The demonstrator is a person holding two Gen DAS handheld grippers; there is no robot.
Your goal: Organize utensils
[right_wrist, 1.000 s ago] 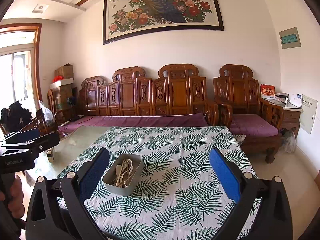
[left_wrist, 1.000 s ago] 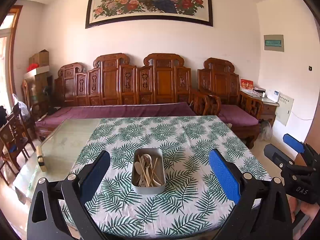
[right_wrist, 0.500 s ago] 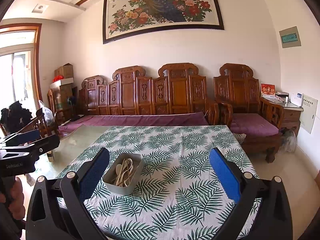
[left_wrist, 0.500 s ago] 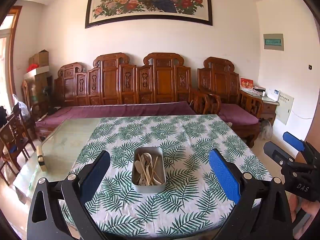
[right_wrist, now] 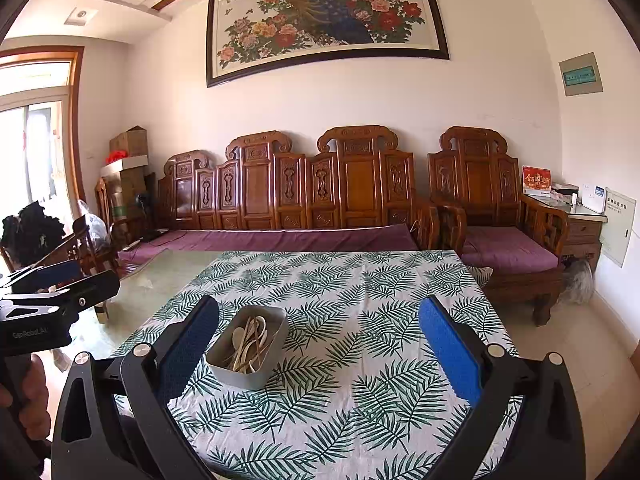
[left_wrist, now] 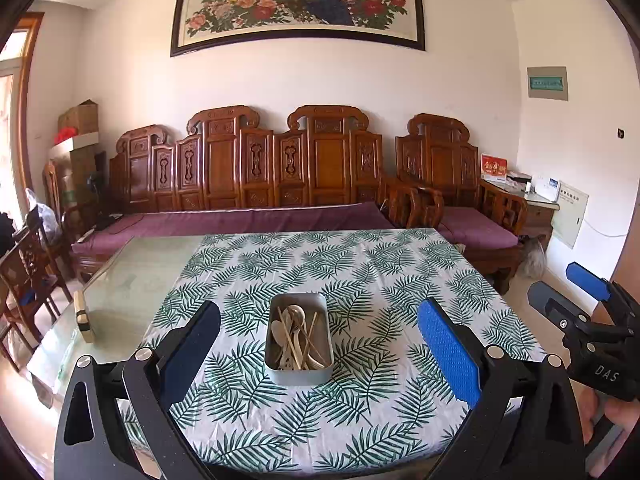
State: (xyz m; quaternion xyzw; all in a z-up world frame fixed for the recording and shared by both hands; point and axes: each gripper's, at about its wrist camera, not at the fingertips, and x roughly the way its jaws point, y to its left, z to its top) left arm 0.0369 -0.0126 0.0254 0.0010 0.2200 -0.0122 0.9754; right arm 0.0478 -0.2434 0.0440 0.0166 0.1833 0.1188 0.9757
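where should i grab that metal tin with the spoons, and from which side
Grip the metal tin across its two long side walls, near the middle, coming straight down from above with an open gripper. It lies lengthwise away from the left gripper, so those walls already line up with its fingers. The wooden spoons and chopsticks sit loose inside, so I'd keep the fingers outside the rim.

My rig, two handheld units. Left gripper [left_wrist: 318, 354]: black plastic frame, two angled fingers [left_wrist: 448, 354] faced with blue dimpled pads, silver round screw heads at the joints, triangular cut-outs in the outer arms. Right gripper [right_wrist: 318, 352]: same build; white "DAS" lettering on its body. The left body reads "GenRobot.AI". A bare hand [right_wrist: 34, 392] grips each handle.
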